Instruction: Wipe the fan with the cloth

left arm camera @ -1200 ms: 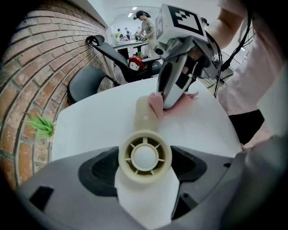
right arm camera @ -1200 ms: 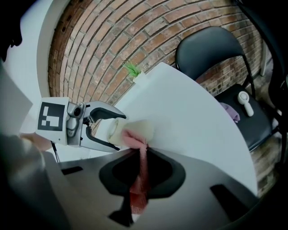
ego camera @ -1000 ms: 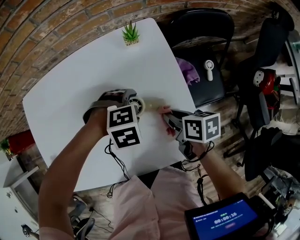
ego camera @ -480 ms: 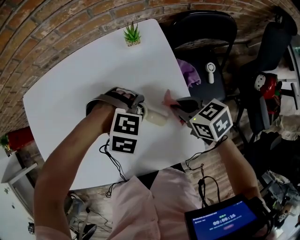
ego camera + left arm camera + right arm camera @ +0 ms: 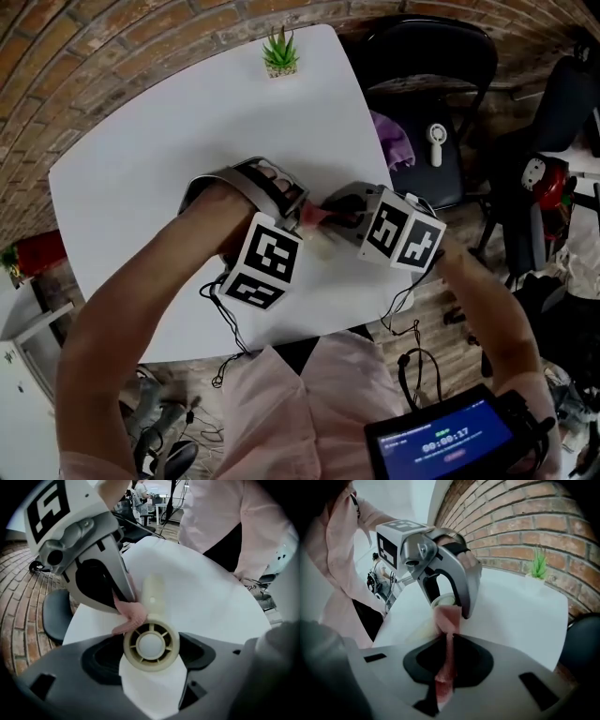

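Because the fan (image 5: 151, 644) is a small cream hand-held unit of moulded plastic, judge it light and rigid. Its smooth casing can slip, and its thin grille spokes may crack under pressure. Its round head sits between the jaws of the left gripper (image 5: 152, 657), which are clamped on the rim from both sides. The handle (image 5: 153, 591) projects away from that gripper, over the white table (image 5: 141, 150). The rim is the sound place to hold, since it leaves the handle and the grille face free for wiping. Whether the fan touches the table cannot be told.

The cloth (image 5: 448, 617) is pink, thin and limp. It will fold around edges but has no stiffness of its own. The right gripper (image 5: 445, 665) is closed on it, pinching it into a narrow strip, and the free end touches the fan where head meets handle. Keep the pinch near the working end so that the cloth presses rather than trails.

A potted plant (image 5: 280, 52) stands at the table's far edge, well apart.
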The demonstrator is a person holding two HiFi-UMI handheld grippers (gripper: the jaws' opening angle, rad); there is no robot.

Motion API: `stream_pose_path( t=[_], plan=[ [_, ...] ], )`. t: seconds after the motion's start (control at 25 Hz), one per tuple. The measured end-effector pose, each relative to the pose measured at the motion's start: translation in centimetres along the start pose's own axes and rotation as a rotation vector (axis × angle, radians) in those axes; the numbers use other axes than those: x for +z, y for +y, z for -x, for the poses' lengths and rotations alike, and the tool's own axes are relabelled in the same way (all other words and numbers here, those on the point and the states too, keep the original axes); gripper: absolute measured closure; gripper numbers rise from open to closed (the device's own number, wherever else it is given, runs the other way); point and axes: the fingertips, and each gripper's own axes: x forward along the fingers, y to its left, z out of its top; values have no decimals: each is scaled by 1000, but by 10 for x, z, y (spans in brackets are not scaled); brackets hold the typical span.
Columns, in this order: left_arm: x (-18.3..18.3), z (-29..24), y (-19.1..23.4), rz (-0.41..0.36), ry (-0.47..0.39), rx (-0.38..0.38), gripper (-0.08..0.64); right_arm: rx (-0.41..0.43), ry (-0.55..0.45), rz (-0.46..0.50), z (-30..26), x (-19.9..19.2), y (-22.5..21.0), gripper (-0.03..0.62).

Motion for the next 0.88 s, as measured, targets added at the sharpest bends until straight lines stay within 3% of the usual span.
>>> stream_pose_path(
  t=[0.44, 0.68, 0.88],
  plan=[
    [-1, -2, 0, -47, 20, 14, 193, 97, 64, 290, -6, 2, 9, 563],
    [-1, -2, 0, -26, 26, 12, 192, 151, 73, 301, -1, -8, 21, 565],
    [-4, -2, 1, 34, 29, 13, 192, 144, 75, 275, 6, -18, 25, 565]
  ],
)
